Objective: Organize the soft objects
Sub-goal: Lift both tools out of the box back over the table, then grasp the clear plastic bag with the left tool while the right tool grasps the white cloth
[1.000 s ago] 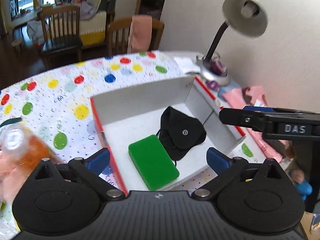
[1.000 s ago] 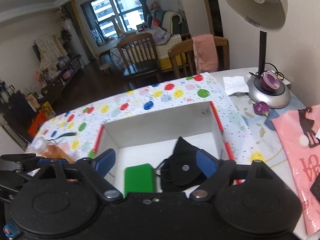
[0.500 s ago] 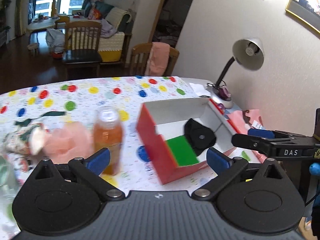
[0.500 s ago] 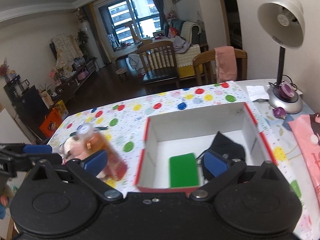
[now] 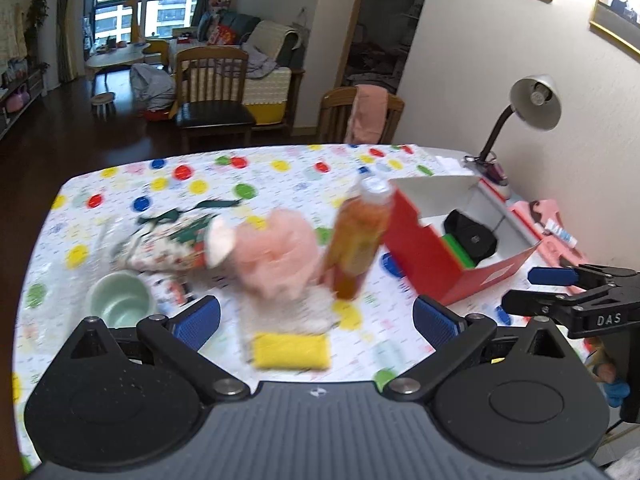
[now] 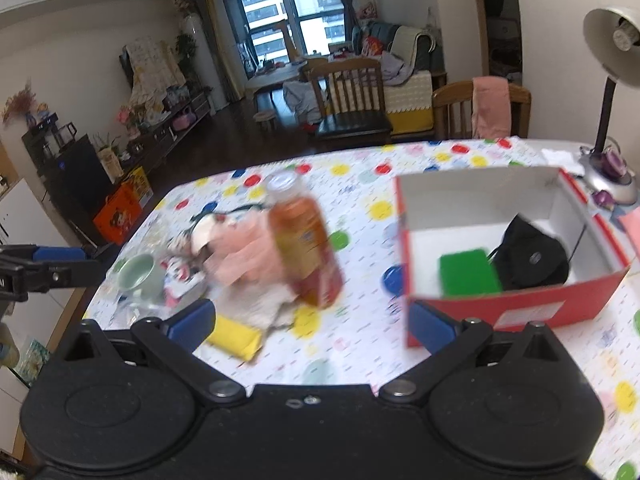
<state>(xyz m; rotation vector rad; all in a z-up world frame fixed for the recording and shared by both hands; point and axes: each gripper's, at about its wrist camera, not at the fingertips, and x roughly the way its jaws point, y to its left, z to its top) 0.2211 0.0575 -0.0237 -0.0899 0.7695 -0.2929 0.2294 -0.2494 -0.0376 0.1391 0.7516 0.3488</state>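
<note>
Your pink puff (image 5: 280, 256) is lying crumpled on the table (image 5: 280, 172) between the printed pouch (image 5: 168, 248) and the bottle (image 5: 358, 240); a yellow sponge (image 5: 290, 350) is sitting just ahead of your left gripper (image 5: 316, 318). Both grippers' jaws are standing wide apart, holding nothing. You are farther back from the box (image 6: 516, 308) than a second ago, with the right gripper (image 6: 312, 320) beside it.
</note>
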